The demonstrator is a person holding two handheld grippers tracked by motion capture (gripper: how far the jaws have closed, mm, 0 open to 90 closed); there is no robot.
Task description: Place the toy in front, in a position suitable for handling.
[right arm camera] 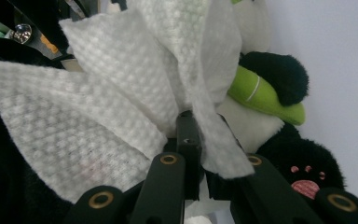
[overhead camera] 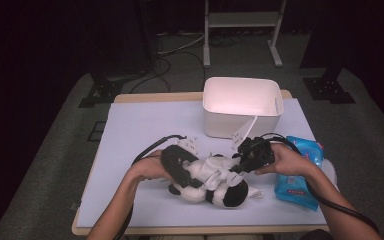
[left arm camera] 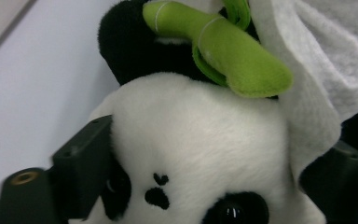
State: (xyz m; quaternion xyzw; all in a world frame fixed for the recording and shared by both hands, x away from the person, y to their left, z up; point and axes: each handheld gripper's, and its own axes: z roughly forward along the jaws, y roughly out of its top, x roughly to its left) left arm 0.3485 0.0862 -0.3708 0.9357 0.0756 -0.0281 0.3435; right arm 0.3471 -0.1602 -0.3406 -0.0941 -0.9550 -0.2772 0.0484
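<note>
I have the panda (overhead camera: 215, 187) lying near the front edge of the bench (overhead camera: 145, 130), a little right of its middle. My left gripper (overhead camera: 182, 170) is on the toy's head: in the left gripper view its jaws stand apart, one on each side of the white face (left arm camera: 191, 140), pressed into the fur and clamped on the panda. Above the face in that view I see the green bamboo (left arm camera: 223, 51) the toy carries, and a fold of the white wipe (left arm camera: 317, 70) draped over its right side.

My right gripper (overhead camera: 240, 162) comes in from the right side. In the right gripper view its jaws are pinched together on the wipe (right arm camera: 121, 93), which fans out upward from them and lies against the panda's body. Beside it I see the bamboo (right arm camera: 265, 100) and a black paw with pink pads (right arm camera: 307, 179).

A white bin (overhead camera: 242, 105) stands at the back edge, right of the middle. A blue wipe pack (overhead camera: 300, 175) lies at the right edge, just beside my right hand (overhead camera: 287, 160).
</note>
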